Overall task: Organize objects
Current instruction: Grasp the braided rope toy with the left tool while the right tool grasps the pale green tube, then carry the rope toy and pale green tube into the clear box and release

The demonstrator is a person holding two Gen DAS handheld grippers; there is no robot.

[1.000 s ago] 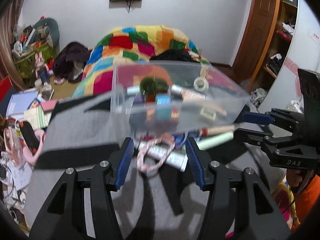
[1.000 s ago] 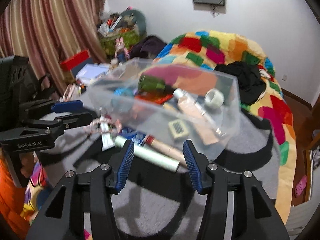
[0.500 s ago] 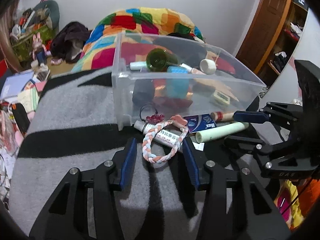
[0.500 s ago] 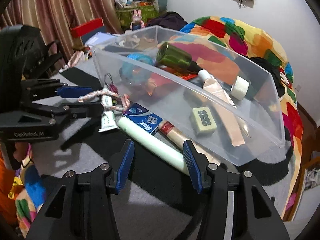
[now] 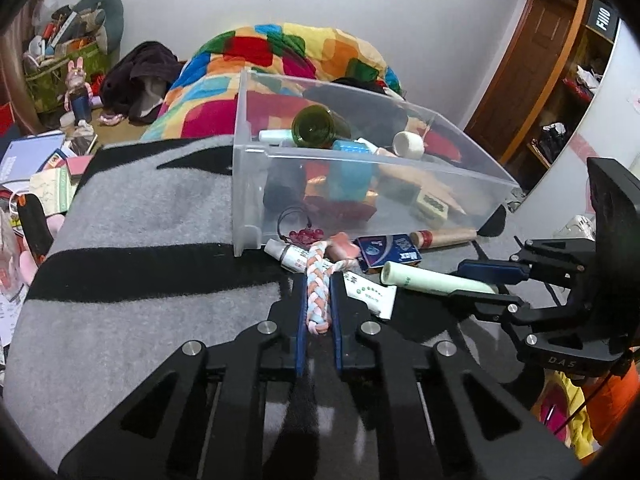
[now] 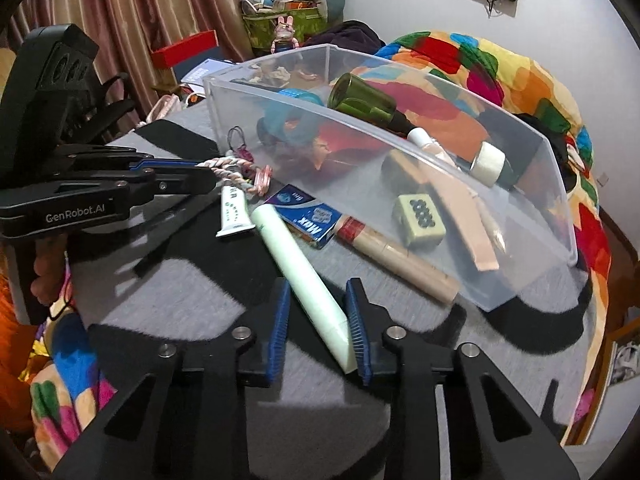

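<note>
The braided rope ring [image 5: 319, 294] is clamped flat in the left gripper [image 5: 318, 332], its long axis running along the fingers toward the clear bin [image 5: 384, 160]; the pale green tube [image 6: 304, 280] is seen slanting between the closing jaws of the right gripper [image 6: 318, 328], seemingly touching only one pad; both lie on the grey blanket [image 5: 152, 216] just before the bin.

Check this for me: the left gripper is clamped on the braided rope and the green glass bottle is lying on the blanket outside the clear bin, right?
Not quite. The left gripper does clamp the braided rope, but the green glass bottle lies inside the clear bin, as the right wrist view shows.
</note>
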